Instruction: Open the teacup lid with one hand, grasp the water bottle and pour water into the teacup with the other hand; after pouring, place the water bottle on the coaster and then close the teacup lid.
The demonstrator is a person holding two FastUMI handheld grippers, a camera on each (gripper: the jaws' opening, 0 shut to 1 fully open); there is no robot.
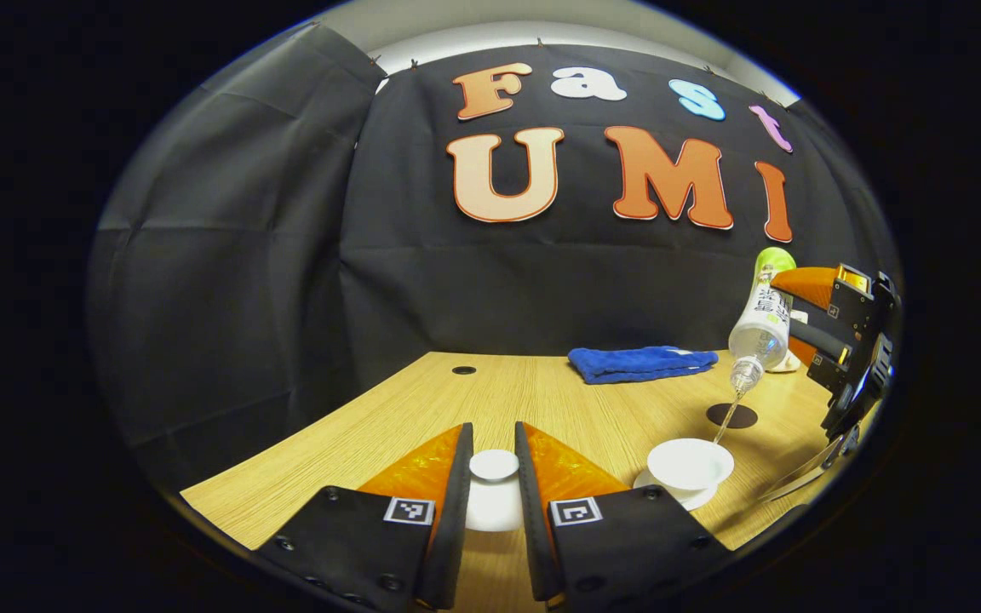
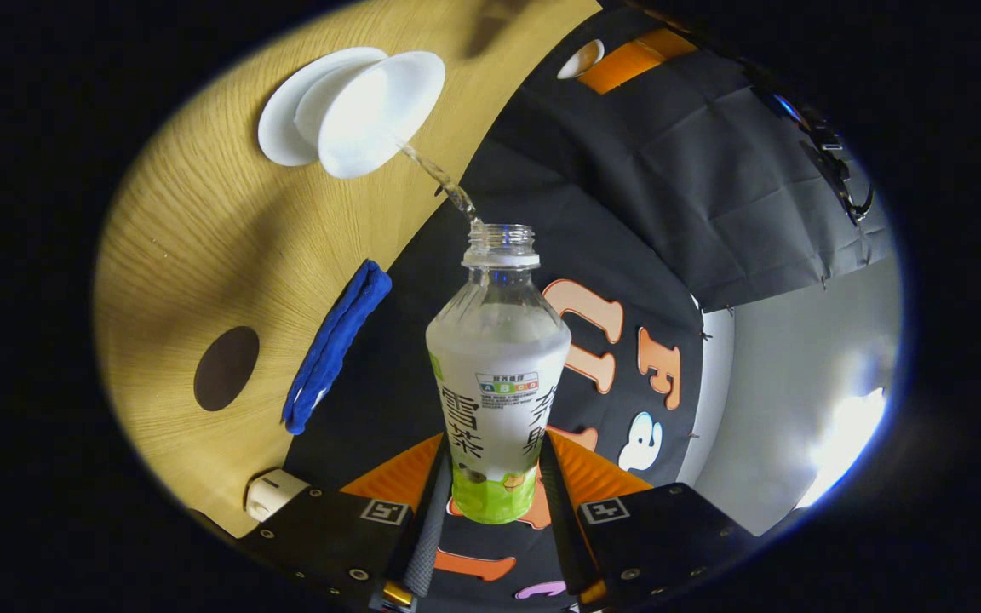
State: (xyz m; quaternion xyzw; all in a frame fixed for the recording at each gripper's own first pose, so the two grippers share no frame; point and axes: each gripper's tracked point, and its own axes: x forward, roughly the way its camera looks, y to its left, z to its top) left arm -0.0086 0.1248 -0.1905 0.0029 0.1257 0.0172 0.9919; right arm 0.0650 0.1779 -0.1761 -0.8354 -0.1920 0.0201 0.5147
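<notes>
My left gripper [image 1: 494,464] is shut on the white teacup lid [image 1: 494,489], held low over the wooden table [image 1: 422,409]. To its right stands the white teacup [image 1: 690,466] on a saucer, uncovered. My right gripper [image 1: 806,319] holds the water bottle [image 1: 761,323] tipped neck-down, and a thin stream of water runs into the cup. In the right gripper view, the right gripper [image 2: 495,477] is shut on the bottle [image 2: 497,375], uncapped, with water arcing from its mouth to the teacup [image 2: 371,111]. The dark round coaster [image 1: 731,415] lies behind the cup, and the coaster [image 2: 226,368] lies bare.
A folded blue cloth [image 1: 639,363] lies at the back of the table, seen again as the cloth [image 2: 335,340] beside the coaster. A small white object [image 2: 273,492] sits at the table's edge. A cable hole [image 1: 463,370] marks the far left.
</notes>
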